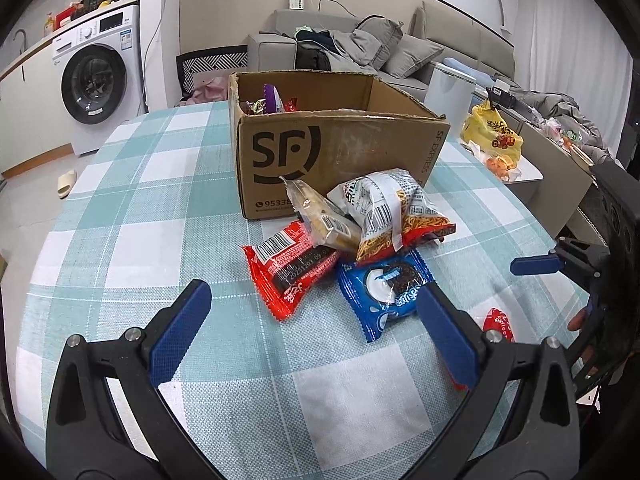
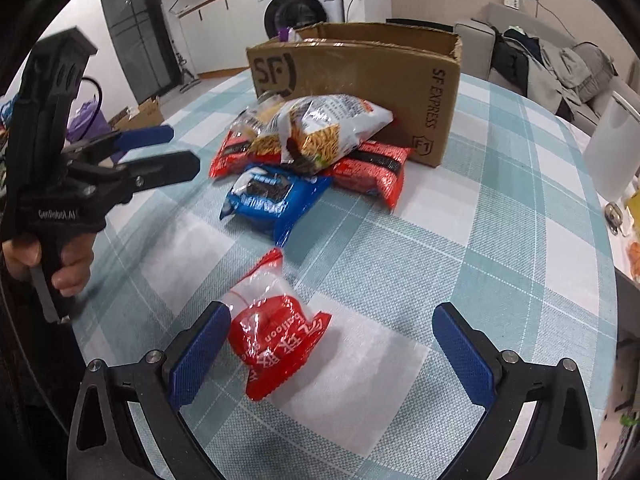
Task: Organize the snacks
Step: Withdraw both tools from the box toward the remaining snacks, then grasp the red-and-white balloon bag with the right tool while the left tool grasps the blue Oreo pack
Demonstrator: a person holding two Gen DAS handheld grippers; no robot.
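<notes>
A brown SF cardboard box (image 1: 340,152) stands open on the checked table (image 1: 168,240) with a few snacks inside. In front of it lies a pile: a noodle snack bag (image 1: 396,212), a clear cracker pack (image 1: 324,220), a red packet (image 1: 288,264) and a blue cookie packet (image 1: 384,292). My left gripper (image 1: 316,332) is open, low over the table just before the pile, its right finger beside the blue packet. My right gripper (image 2: 332,344) is open around a small red and clear packet (image 2: 276,340) lying on the cloth. The pile (image 2: 308,132) and box (image 2: 360,76) lie beyond it.
A yellow bag (image 1: 492,136) and a white canister (image 1: 448,96) sit at the table's far right. A washing machine (image 1: 96,80) and a grey sofa (image 1: 360,44) stand behind the table. The left gripper (image 2: 156,152) shows at the left of the right wrist view.
</notes>
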